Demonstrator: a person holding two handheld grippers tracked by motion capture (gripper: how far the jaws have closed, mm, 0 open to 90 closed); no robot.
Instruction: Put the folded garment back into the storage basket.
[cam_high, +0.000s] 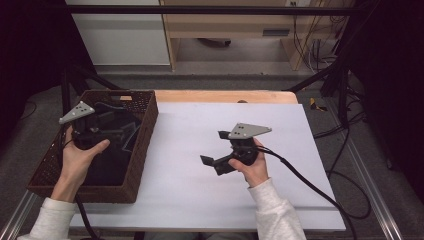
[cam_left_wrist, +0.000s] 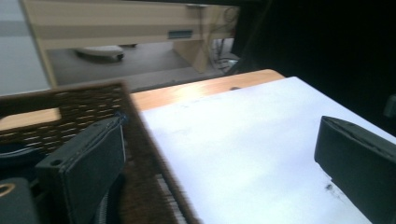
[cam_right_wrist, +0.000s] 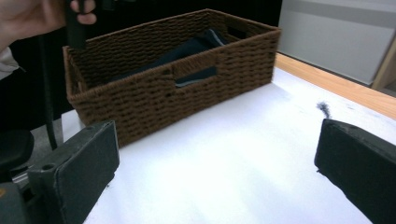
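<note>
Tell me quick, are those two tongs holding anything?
Left tongs: open, empty, over the basket.
Right tongs: open, empty, above the white table.

I count one brown woven basket (cam_high: 142, 145) at the table's left edge, and one white sheet (cam_high: 210, 190) over one wooden table (cam_high: 225, 96). Two grippers — the left gripper (cam_high: 112, 127) and the right gripper (cam_high: 214, 148) — one in each of two hands. Inside the basket I make out dark fabric (cam_right_wrist: 187, 49) — maybe one folded piece, though the shadow makes counting unsure.
</note>
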